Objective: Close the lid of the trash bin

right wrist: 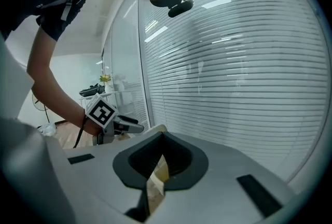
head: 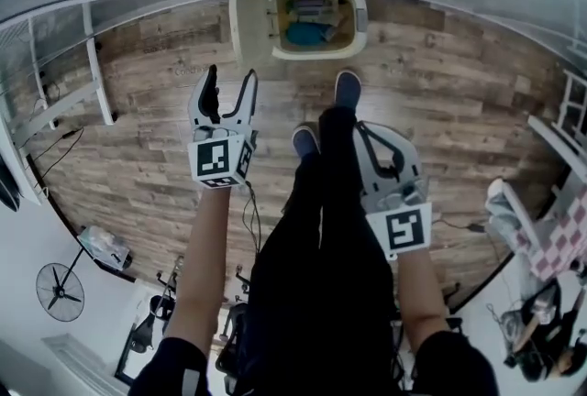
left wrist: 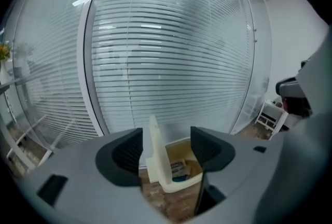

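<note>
Gaping with nothing between its jaws, the left tool (head: 232, 81) hovered just below the raised lid (head: 246, 23). The right tool (right wrist: 155, 176) was pinched together, empty. At upper centre the trash bin (head: 316, 53) stood open on the wooden floor (head: 449, 92).

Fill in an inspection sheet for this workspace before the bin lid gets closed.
Surface: brown wood-plank floor.
Job's things: cream plastic trash bin beside the blinds; its cream lid stands open, upright.
Clutter: blue rubbish and packets inside the bin.
Grippers: left tongs open, aimed at the lid, not touching; right tongs shut, empty.
Cables: black cable on the floor, far left.
Surroundings: white slatted blinds; black floor fan; person's blue shoes.
</note>
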